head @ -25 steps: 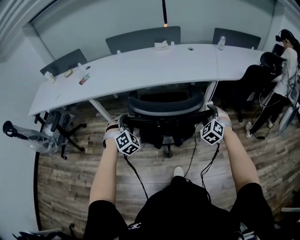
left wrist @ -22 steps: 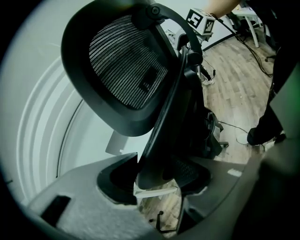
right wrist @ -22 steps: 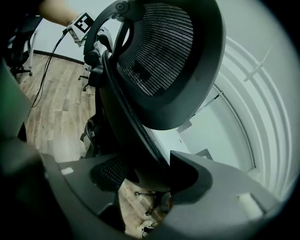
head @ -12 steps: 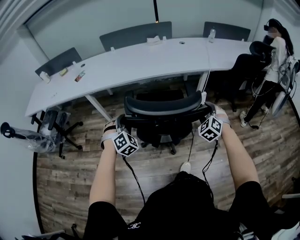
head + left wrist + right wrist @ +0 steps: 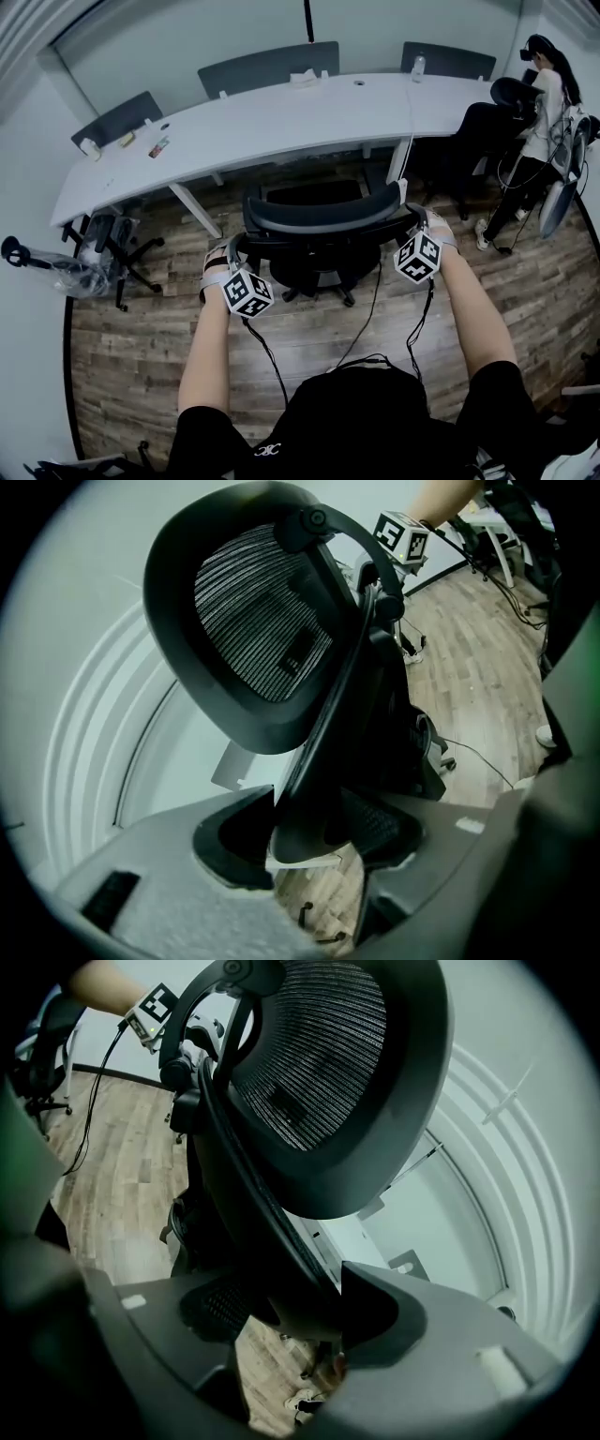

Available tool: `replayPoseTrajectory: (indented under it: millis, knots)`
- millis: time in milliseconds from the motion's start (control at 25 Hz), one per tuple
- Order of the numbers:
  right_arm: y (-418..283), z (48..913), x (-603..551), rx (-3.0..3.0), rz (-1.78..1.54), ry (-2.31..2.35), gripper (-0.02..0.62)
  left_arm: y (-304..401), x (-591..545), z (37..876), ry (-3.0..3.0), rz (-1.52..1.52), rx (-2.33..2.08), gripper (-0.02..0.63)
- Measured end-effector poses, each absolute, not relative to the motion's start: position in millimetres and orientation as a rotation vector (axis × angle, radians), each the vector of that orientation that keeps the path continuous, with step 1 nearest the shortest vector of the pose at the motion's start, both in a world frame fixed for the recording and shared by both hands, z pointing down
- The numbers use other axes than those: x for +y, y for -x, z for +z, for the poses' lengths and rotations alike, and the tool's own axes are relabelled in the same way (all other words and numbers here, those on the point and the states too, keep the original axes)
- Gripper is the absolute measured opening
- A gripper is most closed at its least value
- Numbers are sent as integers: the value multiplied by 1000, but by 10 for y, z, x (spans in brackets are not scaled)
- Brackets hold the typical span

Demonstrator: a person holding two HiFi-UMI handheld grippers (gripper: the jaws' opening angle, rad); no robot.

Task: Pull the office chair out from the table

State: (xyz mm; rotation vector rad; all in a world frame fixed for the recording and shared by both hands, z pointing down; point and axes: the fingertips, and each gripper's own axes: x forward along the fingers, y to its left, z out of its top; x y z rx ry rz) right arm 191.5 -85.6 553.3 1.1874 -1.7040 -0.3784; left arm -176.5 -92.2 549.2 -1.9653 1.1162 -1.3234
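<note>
The black mesh office chair (image 5: 319, 225) stands on the wood floor, a short gap in front of the long white table (image 5: 281, 122). My left gripper (image 5: 242, 251) is shut on the left edge of the chair's backrest; its view shows the black frame (image 5: 314, 799) pinched between the jaws, below the mesh headrest (image 5: 262, 621). My right gripper (image 5: 411, 223) is shut on the right edge of the backrest, with the frame (image 5: 281, 1269) clamped between its jaws. Each gripper view shows the other gripper's marker cube past the chair.
Dark chairs (image 5: 272, 64) line the table's far side. A person (image 5: 553, 103) stands at the right by another black chair (image 5: 487, 131). A wrapped chair (image 5: 103, 253) sits at the left. A bottle (image 5: 417, 64) and small items lie on the table. Cables hang from both grippers.
The chair has rolled back from under the table toward me, and both grippers have come back with it, still closed on the backrest. More floor shows between chair and table.
</note>
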Motion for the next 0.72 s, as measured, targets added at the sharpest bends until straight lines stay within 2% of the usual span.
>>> replayPoseTrajectory:
  millis: [160, 320, 360, 400, 440, 480, 520, 560, 720]
  knots:
    - [-1965, 5505, -818, -1731, -414, -1185, 285, 1716, -814, 5482, 1985, -1314, 1147, 222]
    - [-2067, 5415, -632, -1806, -444, -1266, 322, 1638, -618, 5445, 2064, -1250, 1323, 258]
    - [-2091, 5354, -531, -1838, -437, -1298, 313, 1626, -534, 5389, 2098, -1194, 1396, 233]
    - [-2102, 5285, -421, -1876, -421, -1333, 283, 1625, -443, 5306, 2128, -1119, 1477, 149]
    - [-2098, 5214, -307, -1919, -396, -1373, 224, 1626, -342, 5208, 2153, -1036, 1557, 72]
    - [-2090, 5150, -188, -1961, -363, -1421, 171, 1612, -227, 5111, 2178, -951, 1631, 54]
    - [-2085, 5097, -70, -1996, -321, -1478, 84, 1569, -98, 5028, 2214, -866, 1695, 12]
    - [-2084, 5057, 43, -2023, -271, -1537, 9, 1496, 39, 4966, 2267, -784, 1748, 3]
    - [-1944, 4956, 441, -2174, -19, -1696, 6, 1149, 521, 4928, 2487, -535, 1980, 8]
